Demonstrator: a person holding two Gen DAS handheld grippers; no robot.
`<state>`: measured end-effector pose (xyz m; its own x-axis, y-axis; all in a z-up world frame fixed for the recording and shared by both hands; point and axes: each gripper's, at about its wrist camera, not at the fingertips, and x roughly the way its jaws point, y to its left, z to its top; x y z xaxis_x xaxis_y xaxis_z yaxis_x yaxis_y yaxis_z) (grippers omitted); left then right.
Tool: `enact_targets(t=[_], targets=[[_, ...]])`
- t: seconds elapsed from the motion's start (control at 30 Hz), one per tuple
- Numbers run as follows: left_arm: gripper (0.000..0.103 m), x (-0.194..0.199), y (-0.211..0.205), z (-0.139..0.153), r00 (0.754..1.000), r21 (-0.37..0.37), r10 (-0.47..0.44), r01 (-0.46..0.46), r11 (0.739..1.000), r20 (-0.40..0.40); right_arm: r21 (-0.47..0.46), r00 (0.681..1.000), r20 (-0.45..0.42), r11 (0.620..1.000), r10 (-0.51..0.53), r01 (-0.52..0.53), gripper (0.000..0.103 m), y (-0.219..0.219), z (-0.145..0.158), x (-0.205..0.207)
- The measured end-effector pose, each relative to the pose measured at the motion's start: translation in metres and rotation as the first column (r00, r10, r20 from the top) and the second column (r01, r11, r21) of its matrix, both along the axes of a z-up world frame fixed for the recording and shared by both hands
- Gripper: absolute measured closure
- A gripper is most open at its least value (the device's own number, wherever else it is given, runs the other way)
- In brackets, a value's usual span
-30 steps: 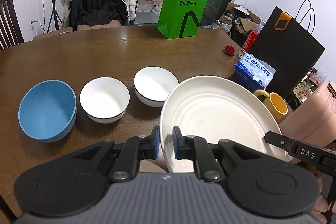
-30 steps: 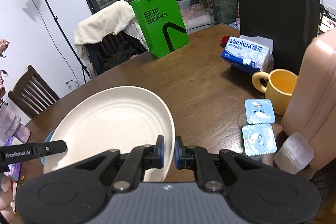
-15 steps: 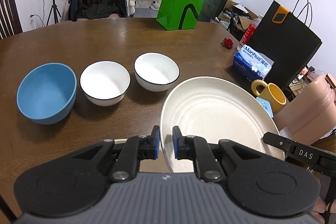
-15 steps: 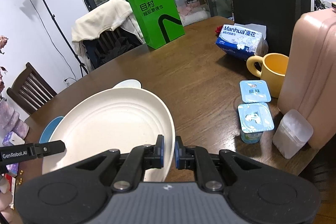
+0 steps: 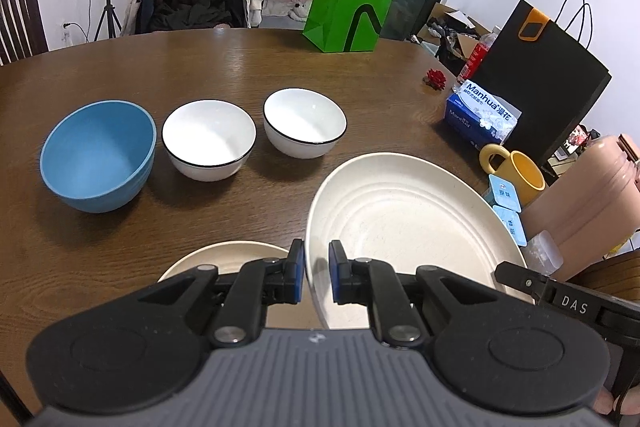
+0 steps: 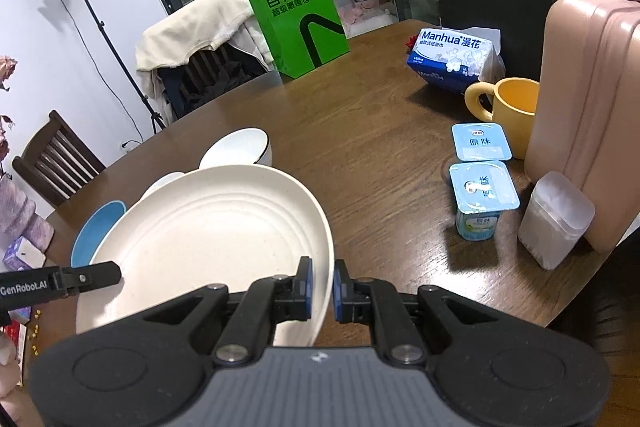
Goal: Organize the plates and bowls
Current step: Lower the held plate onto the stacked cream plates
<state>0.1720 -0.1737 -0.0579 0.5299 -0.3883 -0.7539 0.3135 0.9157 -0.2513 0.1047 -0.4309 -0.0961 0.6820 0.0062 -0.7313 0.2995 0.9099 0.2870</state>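
A large cream plate (image 5: pixel 408 223) is held in the air over the table by both grippers. My left gripper (image 5: pixel 316 277) is shut on its left rim. My right gripper (image 6: pixel 322 285) is shut on its right rim; the plate also shows in the right wrist view (image 6: pixel 208 239). A second cream plate (image 5: pixel 224 259) lies on the table under my left gripper, partly hidden. A blue bowl (image 5: pixel 98 155) and two white black-rimmed bowls (image 5: pixel 209 139) (image 5: pixel 305 122) stand in a row beyond.
On the round wooden table (image 5: pixel 200 67): a green paper bag (image 5: pixel 352 11), a black bag (image 5: pixel 536 83), a tissue pack (image 5: pixel 480 115), a yellow mug (image 6: pixel 508 115), two yogurt cups (image 6: pixel 482 195), a clear box (image 6: pixel 554 223). A pink suitcase (image 6: pixel 592 107) stands at the right.
Both grippers have lifted the large plate and drawn it back toward the near edge. The bowls look farther away, and the second plate has come into view beneath.
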Motion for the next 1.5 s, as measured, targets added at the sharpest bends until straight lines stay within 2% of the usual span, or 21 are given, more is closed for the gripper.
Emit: enact_targets(t=[0.87, 1.5], targets=[[0.09, -0.013, 0.027, -0.025, 1.0, 0.002, 0.005, -0.005, 1.0, -0.029, -0.013, 1.0, -0.019, 1.0, 0.022, -0.022, 0.093, 0.022, -0.015, -0.009], [0.09, -0.011, 0.064, -0.059, 0.995, 0.041, 0.06, -0.057, 0.998, -0.074, -0.036, 0.992, -0.056, 0.993, 0.113, -0.115, 0.093, 0.061, -0.045, 0.003]])
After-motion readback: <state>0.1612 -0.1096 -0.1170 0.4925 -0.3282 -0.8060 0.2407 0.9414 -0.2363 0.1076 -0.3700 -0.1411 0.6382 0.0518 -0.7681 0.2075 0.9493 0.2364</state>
